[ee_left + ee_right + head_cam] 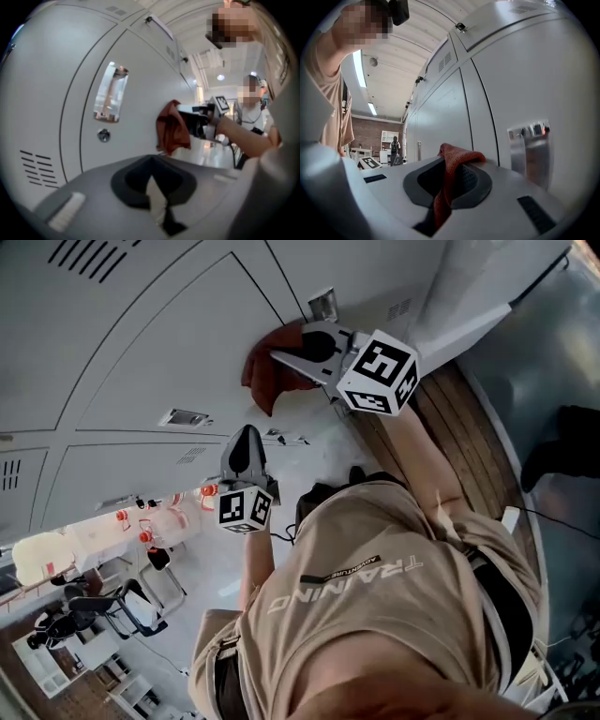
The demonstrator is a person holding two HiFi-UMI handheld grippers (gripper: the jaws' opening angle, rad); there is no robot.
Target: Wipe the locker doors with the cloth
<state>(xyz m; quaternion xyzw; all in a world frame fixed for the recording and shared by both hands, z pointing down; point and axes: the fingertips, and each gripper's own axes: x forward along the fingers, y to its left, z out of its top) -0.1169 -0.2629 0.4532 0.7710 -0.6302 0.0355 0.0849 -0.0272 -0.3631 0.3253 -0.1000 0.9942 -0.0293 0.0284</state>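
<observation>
My right claw point(454, 159) is clenched on a fold of the rust cloth point(449, 176). The cloth bunches over the claw's tip and lies against the grey locker door point(487, 93) straight ahead. My left claw point(152, 164) is pinched together on nothing, well apart from the cloth. I see two risks. The metal handle plate point(529, 152) just right of the right claw could snag the cloth and pull it free. If the fold slips, bare jaw tips could scrape the paint.
</observation>
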